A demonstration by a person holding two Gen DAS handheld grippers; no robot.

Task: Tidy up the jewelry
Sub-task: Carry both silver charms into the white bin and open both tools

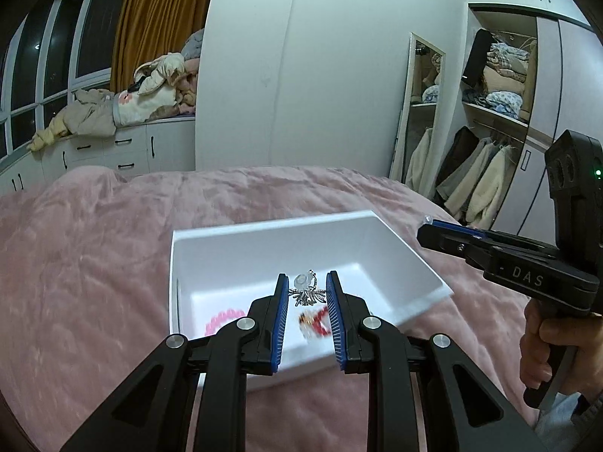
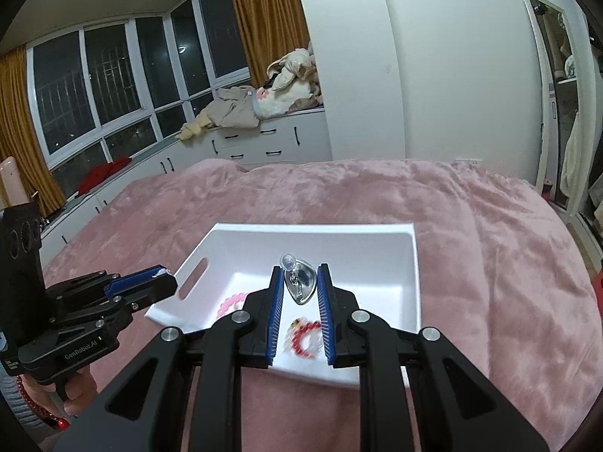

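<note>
On a pink bed [image 1: 94,245] in a bedroom, two bracelets already lie on the floor of a white bin [image 1: 271,222]: a pink bracelet [image 1: 222,320] towards its left wall and a red-and-white bracelet [image 1: 314,322] nearer the front. Two smaller pieces are not yet put away. My left hand-held gripper [image 1: 307,275] appears to be pinching a silver cluster piece [image 1: 307,295] topped by a clear bead, its blue pads narrowed onto it. My right hand-held gripper [image 2: 299,268] likewise grips a silver teardrop piece [image 2: 301,286] with a clear bead poking past the fingertips. Both tools hang in the air at the bin's two sides, above the bedspread. I judge the job roughly half done: the bracelets are in, the two held pieces still need a place, and no other jewelry shows on the bed. An open wardrobe [image 1: 497,94] stands beyond.
</note>
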